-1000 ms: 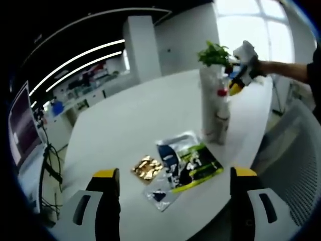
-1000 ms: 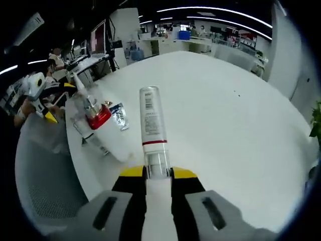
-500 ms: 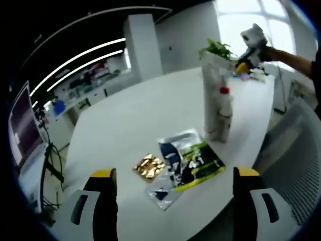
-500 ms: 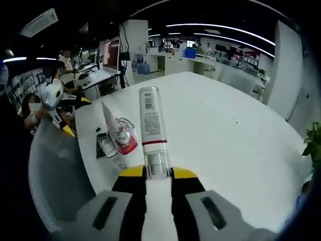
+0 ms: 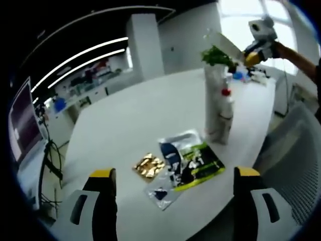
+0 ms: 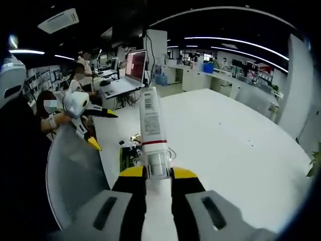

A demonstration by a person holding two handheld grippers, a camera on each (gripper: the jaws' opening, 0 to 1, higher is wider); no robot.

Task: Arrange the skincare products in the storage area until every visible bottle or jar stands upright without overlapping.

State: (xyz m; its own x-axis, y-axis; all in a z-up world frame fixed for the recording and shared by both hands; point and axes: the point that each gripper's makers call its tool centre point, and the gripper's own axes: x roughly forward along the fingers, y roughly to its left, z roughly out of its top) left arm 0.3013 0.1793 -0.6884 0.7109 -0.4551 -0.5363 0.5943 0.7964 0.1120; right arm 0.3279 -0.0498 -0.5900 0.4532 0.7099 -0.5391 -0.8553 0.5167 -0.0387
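While the right hand-held gripper (image 6: 150, 173) was clamped tight on a white bottle (image 6: 152, 133) with a red band, carrying it up in the air over the white tabletop (image 6: 235, 145), the job looked roughly halfway to me, judging by what sat where. Two things were already standing upright side by side near the far edge: a tall white tube (image 5: 213, 103) and a smaller bottle with a red cap (image 5: 224, 115) touching or just beside it. What was left, I'd guess, was getting the held bottle down next to them without knocking them, and maybe sorting the flat packets. The left hand-held gripper (image 5: 173, 201) was wide open with nothing in it, hovering over the near edge. Its view gave the good look at the lying stuff: a green-and-black pouch (image 5: 193, 161), a gold foil packet (image 5: 148, 166) and a small clear sachet (image 5: 161, 195), plus a green plant (image 5: 216, 55) behind the tube. The right gripper view showed the bottle's barcode label up close and a mesh chair (image 6: 75, 175) by the tabletop.
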